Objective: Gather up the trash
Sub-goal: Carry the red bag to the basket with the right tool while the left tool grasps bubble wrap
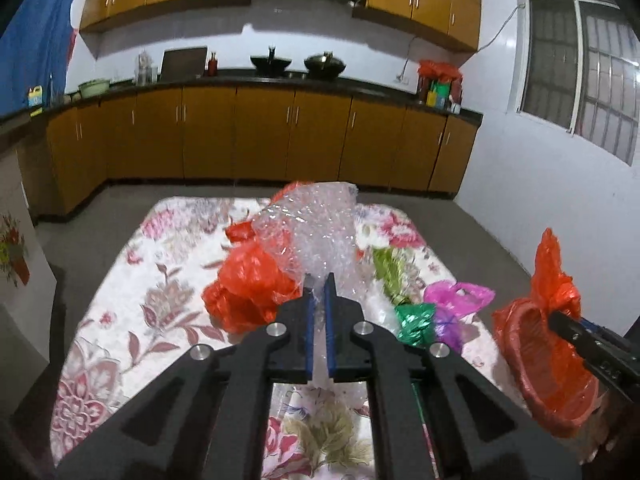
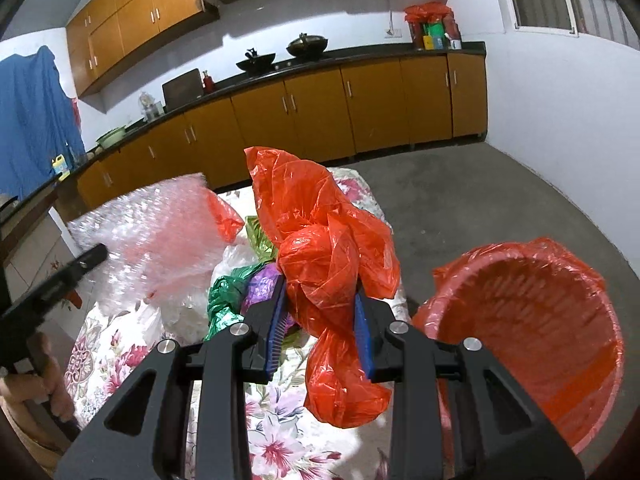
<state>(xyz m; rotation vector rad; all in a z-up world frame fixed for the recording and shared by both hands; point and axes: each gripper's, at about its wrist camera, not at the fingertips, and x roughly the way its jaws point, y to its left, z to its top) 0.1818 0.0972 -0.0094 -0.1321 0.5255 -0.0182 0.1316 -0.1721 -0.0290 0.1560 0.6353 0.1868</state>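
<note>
My left gripper (image 1: 319, 280) is shut on a sheet of clear bubble wrap (image 1: 316, 232) and holds it above the floral table (image 1: 120, 300); the wrap also shows in the right wrist view (image 2: 152, 240). My right gripper (image 2: 320, 292) is shut on a crumpled red plastic bag (image 2: 320, 240), held up beside a red bin (image 2: 532, 320) lined with a red bag at the table's right edge. The bin (image 1: 532, 360) and held bag (image 1: 552, 272) also show in the left wrist view. Another red bag (image 1: 248, 288), green foil (image 1: 414, 320) and a pink bag (image 1: 460, 296) lie on the table.
Wooden kitchen cabinets (image 1: 260, 132) and a dark counter with woks (image 1: 324, 64) line the far wall. Grey floor (image 2: 480, 200) lies between table and cabinets. A window (image 1: 580, 68) is at the right.
</note>
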